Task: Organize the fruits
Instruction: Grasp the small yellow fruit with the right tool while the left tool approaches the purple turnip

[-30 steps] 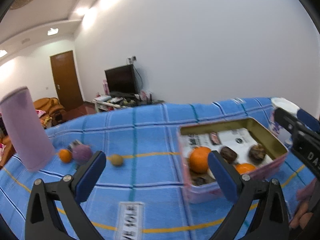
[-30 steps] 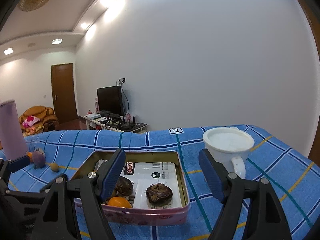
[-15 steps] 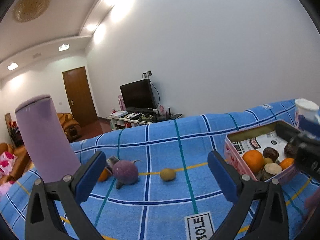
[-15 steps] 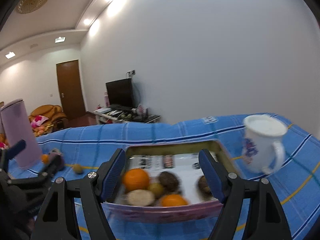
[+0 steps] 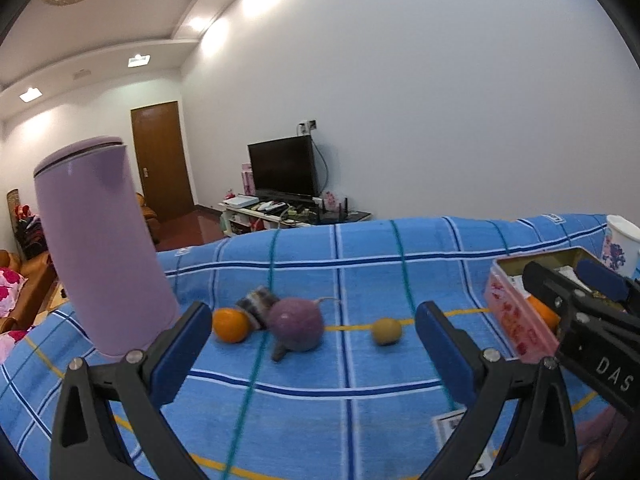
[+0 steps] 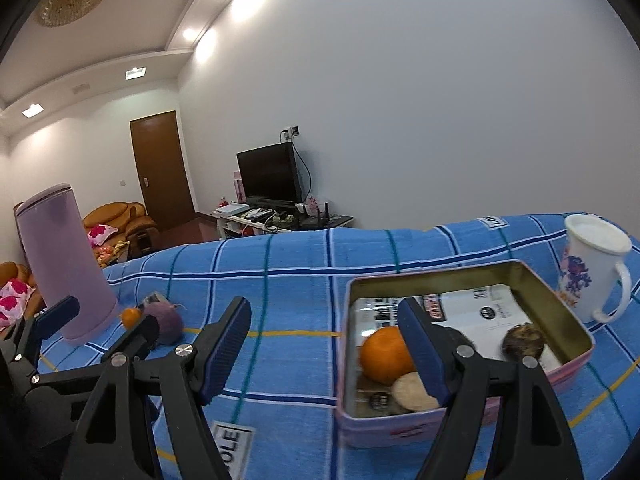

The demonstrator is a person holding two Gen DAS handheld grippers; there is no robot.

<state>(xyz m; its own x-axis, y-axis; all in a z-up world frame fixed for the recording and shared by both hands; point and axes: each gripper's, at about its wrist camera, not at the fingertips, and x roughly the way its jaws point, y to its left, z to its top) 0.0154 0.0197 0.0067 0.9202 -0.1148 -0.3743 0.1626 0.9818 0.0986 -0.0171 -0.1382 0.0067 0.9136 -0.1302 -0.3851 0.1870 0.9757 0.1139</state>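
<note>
Below, both claws gaped, gripping nothing: left gripper (image 5: 312,344) framed a purple fruit (image 5: 295,329) at frame centre, right gripper (image 6: 325,344) beside the tin (image 6: 472,276).

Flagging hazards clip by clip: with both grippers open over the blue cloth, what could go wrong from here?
1. The purple fruit touches an orange and a striped object; the left gripper could knock them rolling.
2. The tall purple cup beside them might tip.
3. The right gripper hovers at the tin edge and may bump it.

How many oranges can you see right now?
2 clearly: one orange on the blue cloth beside the purple tumbler, one large orange inside the pink tin. More may hide behind the right gripper.
</note>
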